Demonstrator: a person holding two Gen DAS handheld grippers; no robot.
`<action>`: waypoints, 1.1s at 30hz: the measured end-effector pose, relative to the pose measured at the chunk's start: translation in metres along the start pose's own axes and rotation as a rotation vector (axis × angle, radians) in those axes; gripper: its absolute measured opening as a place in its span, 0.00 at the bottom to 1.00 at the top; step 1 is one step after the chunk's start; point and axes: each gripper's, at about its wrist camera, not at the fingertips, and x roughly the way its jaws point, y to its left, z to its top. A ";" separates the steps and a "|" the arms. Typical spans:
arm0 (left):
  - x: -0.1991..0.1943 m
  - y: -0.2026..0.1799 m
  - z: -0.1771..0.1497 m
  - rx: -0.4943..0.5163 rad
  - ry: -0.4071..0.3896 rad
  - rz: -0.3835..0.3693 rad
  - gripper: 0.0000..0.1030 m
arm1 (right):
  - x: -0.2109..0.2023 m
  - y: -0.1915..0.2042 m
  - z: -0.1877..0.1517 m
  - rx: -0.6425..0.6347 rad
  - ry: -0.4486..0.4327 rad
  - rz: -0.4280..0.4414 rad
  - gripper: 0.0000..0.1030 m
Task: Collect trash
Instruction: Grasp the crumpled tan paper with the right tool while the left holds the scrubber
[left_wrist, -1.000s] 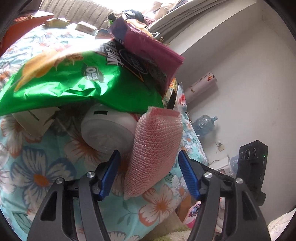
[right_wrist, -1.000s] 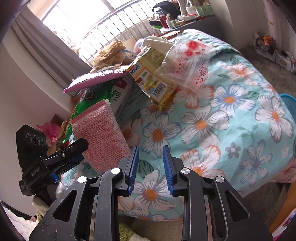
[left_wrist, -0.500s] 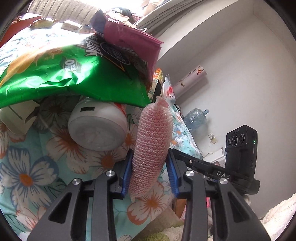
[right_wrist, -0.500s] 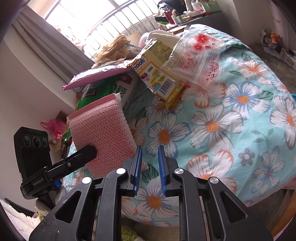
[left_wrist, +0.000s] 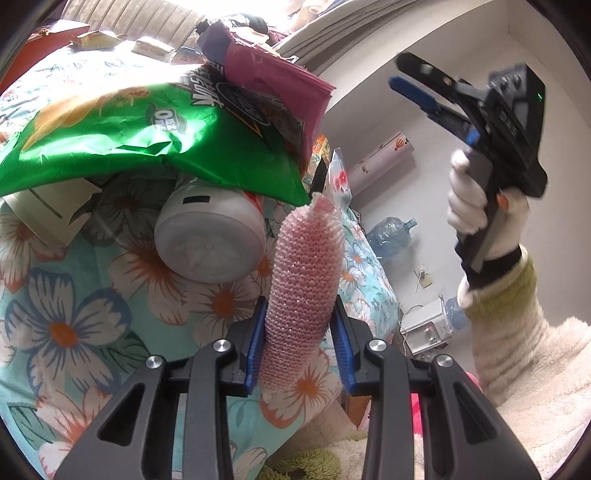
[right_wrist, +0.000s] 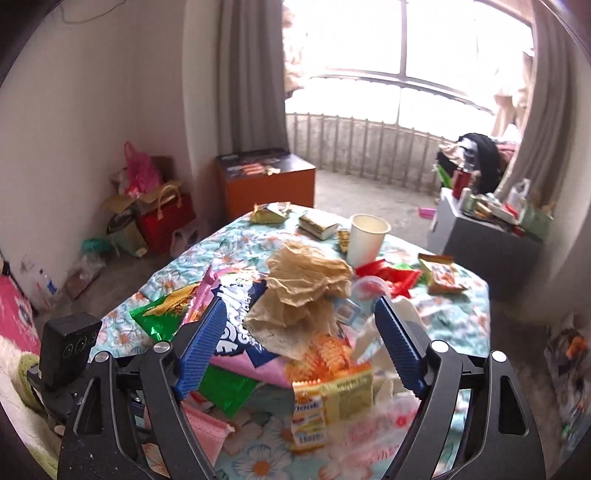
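My left gripper (left_wrist: 298, 343) is shut on a pink mesh sponge (left_wrist: 304, 288), held upright at the edge of the floral-covered table (left_wrist: 74, 306). Behind it lie a white tub (left_wrist: 210, 236), a green chip bag (left_wrist: 110, 144) and a pink wrapper (left_wrist: 273, 81). My right gripper (right_wrist: 301, 350) is open, raised above the trash pile: crumpled brown paper (right_wrist: 303, 284), a yellow snack packet (right_wrist: 332, 402), a blue-white bag (right_wrist: 236, 325). The pink sponge (right_wrist: 203, 428) and left gripper body (right_wrist: 70, 347) show at the lower left. The right gripper also shows in the left wrist view (left_wrist: 417, 81).
A paper cup (right_wrist: 365, 236), red wrappers (right_wrist: 395, 277) and more packets lie further back on the table. An orange cabinet (right_wrist: 266, 184), a red bag (right_wrist: 166, 218) and a grey stand (right_wrist: 484, 232) surround it. A water bottle (left_wrist: 388, 236) lies on the floor.
My right gripper has opened wide and risen from low beside the table to above the trash pile. My left gripper stays shut on the pink sponge.
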 end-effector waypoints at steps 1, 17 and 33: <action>-0.003 0.001 -0.001 0.000 -0.002 -0.006 0.31 | 0.015 0.001 0.008 -0.051 0.031 0.011 0.78; -0.005 0.026 0.003 -0.007 0.029 -0.085 0.31 | 0.127 0.002 0.011 -0.180 0.408 0.196 0.45; -0.014 0.012 0.007 0.025 -0.007 -0.034 0.30 | 0.052 -0.025 0.036 0.082 0.105 0.219 0.01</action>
